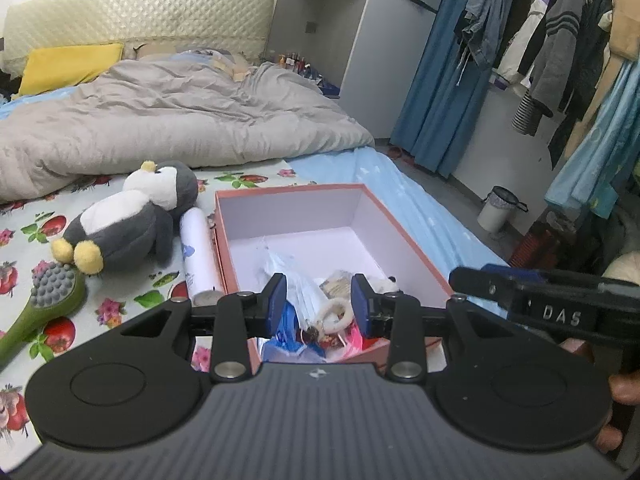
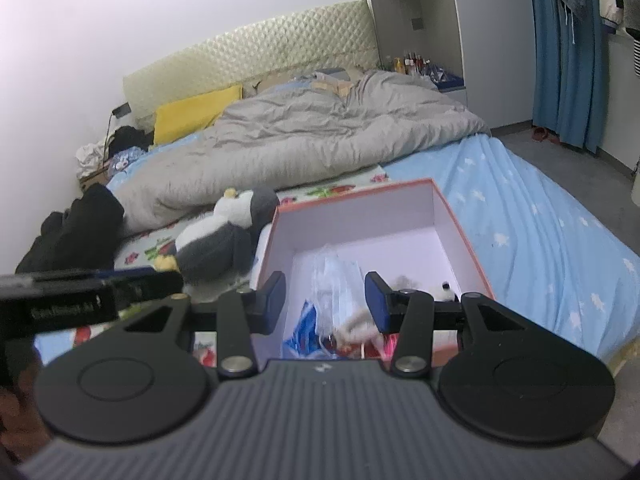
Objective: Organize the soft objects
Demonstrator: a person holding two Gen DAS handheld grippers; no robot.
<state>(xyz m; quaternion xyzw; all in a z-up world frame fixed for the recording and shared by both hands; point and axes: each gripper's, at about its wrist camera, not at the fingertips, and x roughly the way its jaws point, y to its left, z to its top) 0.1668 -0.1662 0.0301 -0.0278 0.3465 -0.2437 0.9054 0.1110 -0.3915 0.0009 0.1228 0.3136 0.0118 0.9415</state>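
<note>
An open pink box (image 1: 288, 212) with a white inside stands on the bed. At its near end lie a clear pack of face masks (image 1: 292, 280), a fuzzy white ring (image 1: 338, 314) and some blue and pink packets. A grey and white penguin plush (image 1: 132, 220) lies left of the box. My left gripper (image 1: 319, 304) hangs open above the box's near end, holding nothing. In the right wrist view the box (image 2: 360, 216), masks (image 2: 336, 280) and penguin (image 2: 224, 236) show again. My right gripper (image 2: 325, 302) is open and empty above the same end.
A white spray can (image 1: 198, 252) lies against the box's left side, and a green brush (image 1: 44, 304) sits nearer left. A grey duvet (image 1: 168, 120) covers the far bed. Black clothes (image 2: 76, 232) lie at the left edge. The floor, a bin (image 1: 500, 208) and hanging clothes are on the right.
</note>
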